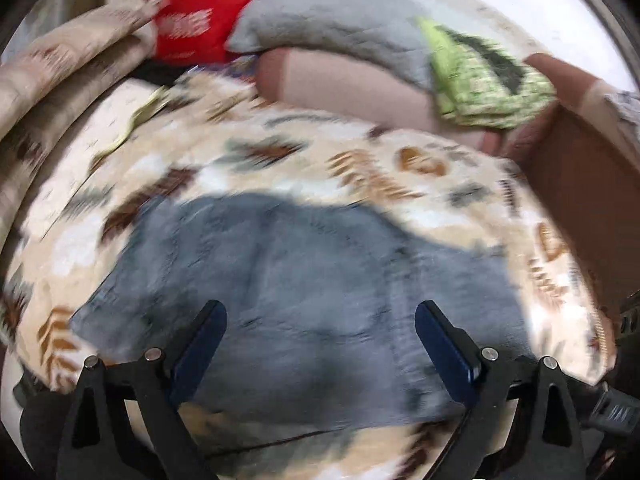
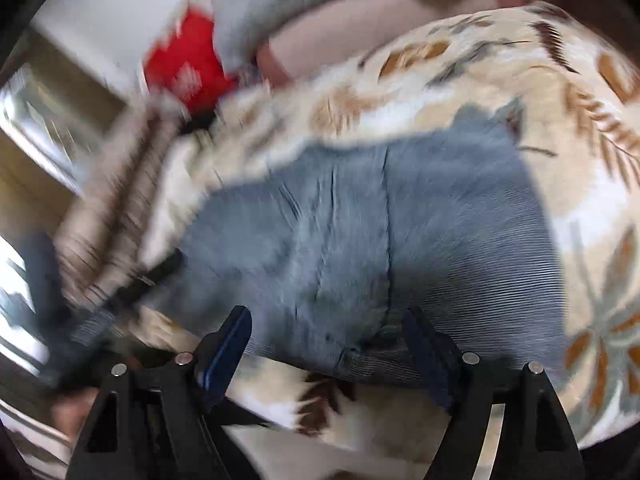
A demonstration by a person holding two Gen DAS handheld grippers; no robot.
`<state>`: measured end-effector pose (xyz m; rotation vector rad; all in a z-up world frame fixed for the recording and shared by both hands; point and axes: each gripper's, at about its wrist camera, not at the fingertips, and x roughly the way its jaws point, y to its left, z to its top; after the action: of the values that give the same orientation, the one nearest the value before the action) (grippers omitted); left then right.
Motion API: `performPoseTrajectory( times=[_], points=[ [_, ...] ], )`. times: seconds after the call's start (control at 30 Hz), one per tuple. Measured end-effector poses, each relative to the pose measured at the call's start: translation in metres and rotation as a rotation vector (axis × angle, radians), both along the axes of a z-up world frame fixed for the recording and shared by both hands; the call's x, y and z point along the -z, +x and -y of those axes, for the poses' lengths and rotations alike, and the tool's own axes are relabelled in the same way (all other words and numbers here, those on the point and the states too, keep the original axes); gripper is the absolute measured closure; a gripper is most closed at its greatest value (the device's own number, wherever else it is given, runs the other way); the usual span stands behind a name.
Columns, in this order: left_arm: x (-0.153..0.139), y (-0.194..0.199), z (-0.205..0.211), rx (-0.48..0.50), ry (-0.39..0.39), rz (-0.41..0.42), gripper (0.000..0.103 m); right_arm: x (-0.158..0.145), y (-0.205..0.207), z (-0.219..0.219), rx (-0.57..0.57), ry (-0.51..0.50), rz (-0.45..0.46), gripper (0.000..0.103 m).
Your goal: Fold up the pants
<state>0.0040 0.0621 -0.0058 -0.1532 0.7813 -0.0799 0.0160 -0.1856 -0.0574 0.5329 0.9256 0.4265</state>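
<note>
Blue-grey ribbed fabric pants (image 1: 280,280) lying in a compact, creased bundle on a cream blanket printed with brown and grey leaves (image 1: 360,168), covering a bed, toward its near edge. Left hand-held gripper (image 1: 320,316) above the bundle, fingers spread wide, nothing between them. Right hand-held gripper (image 2: 328,324) likewise spread and empty, poised over the near hem of the same pants (image 2: 360,240). Contact with the cloth not confirmable from either view owing to heavy motion blur. Toward the far edge of the bed: a grey quilted pillow (image 1: 340,16), a red fabric item with white print (image 1: 200,8), a green patterned cloth (image 1: 480,76) resting on a pinkish-brown bolster (image 1: 352,88). Judged stage: fold largely formed, final adjustment or release pending. Risks from here: closing on only the top layer, causing the fold to peel open on lifting; closing on the soft blanket together with the pants, dragging the cover and skewing the bundle; fast, blurred motion near the near edge, pushing the bundle off the bed; uneven pull between the two sides, twisting the central seam (image 2: 386,216) out of line.
</note>
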Motion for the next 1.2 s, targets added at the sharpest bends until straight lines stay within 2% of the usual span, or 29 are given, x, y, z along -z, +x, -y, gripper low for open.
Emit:
performPoseTrajectory(
  times=[0.07, 0.13, 0.2, 0.23, 0.3, 0.33, 0.43, 0.53, 0.57, 0.63, 0.67, 0.7, 0.73, 0.77, 0.8, 0.87, 1.0, 1.1, 1.13, 1.2],
  points=[
    [-0.013, 0.0, 0.029, 0.077, -0.009, 0.042, 0.008, -0.008, -0.009, 0.035, 0.087, 0.074, 0.028, 0.014],
    [-0.016, 0.006, 0.056, 0.141, 0.014, 0.062, 0.008, -0.001, -0.009, 0.063, 0.153, 0.138, 0.013, 0.013],
    [-0.002, 0.014, 0.085, 0.172, 0.124, 0.041, 0.008, 0.03, 0.003, 0.082, 0.169, 0.194, -0.114, 0.013],
    [0.026, 0.026, 0.101, 0.194, 0.235, -0.045, 0.008, 0.052, 0.01, 0.086, 0.154, 0.215, -0.224, 0.014],
    [0.083, 0.041, 0.112, 0.237, 0.36, -0.244, 0.006, 0.052, 0.01, 0.096, 0.162, 0.286, -0.211, 0.015],
    [0.083, 0.035, 0.105, 0.225, 0.314, -0.171, 0.005, 0.046, 0.011, 0.1, 0.159, 0.303, -0.22, 0.015],
    [0.065, 0.028, 0.101, 0.2, 0.269, -0.161, 0.005, 0.014, 0.019, 0.113, 0.146, 0.292, -0.146, 0.015],
    [0.043, 0.019, 0.104, 0.207, 0.275, -0.063, 0.005, 0.0, 0.05, 0.116, 0.124, 0.324, -0.129, 0.015],
    [0.041, 0.019, 0.105, 0.213, 0.273, -0.056, 0.005, 0.0, 0.064, 0.113, 0.106, 0.342, -0.13, 0.015],
    [0.052, 0.023, 0.107, 0.227, 0.285, -0.099, 0.005, 0.004, 0.095, 0.106, 0.044, 0.414, -0.167, 0.015],
    [0.068, 0.03, 0.11, 0.226, 0.325, -0.154, 0.005, 0.014, 0.113, 0.101, 0.017, 0.458, -0.207, 0.014],
    [0.079, 0.033, 0.111, 0.23, 0.331, -0.191, 0.003, 0.026, 0.13, 0.096, 0.004, 0.445, -0.232, 0.014],
    [0.079, 0.03, 0.107, 0.216, 0.29, -0.15, 0.002, 0.042, 0.149, 0.095, 0.028, 0.371, -0.26, 0.015],
    [0.078, 0.03, 0.106, 0.221, 0.29, -0.158, 0.002, 0.058, 0.157, 0.097, 0.089, 0.312, -0.302, 0.016],
    [0.076, 0.03, 0.107, 0.227, 0.295, -0.159, 0.002, 0.071, 0.163, 0.102, 0.117, 0.364, -0.327, 0.015],
    [0.076, 0.031, 0.107, 0.241, 0.283, -0.154, 0.001, 0.06, 0.159, 0.105, 0.13, 0.408, -0.301, 0.015],
    [0.078, 0.028, 0.107, 0.236, 0.287, -0.128, 0.0, 0.026, 0.145, 0.099, 0.071, 0.374, -0.19, 0.014],
    [0.077, 0.027, 0.106, 0.241, 0.287, -0.133, 0.0, 0.057, 0.163, 0.098, 0.113, 0.246, -0.272, 0.01],
    [0.076, 0.028, 0.102, 0.245, 0.285, -0.134, 0.0, 0.068, 0.167, 0.101, 0.126, 0.28, -0.294, 0.01],
    [0.069, 0.024, 0.095, 0.245, 0.242, -0.135, 0.0, 0.05, 0.159, 0.104, 0.15, 0.321, -0.265, 0.01]
  ],
)
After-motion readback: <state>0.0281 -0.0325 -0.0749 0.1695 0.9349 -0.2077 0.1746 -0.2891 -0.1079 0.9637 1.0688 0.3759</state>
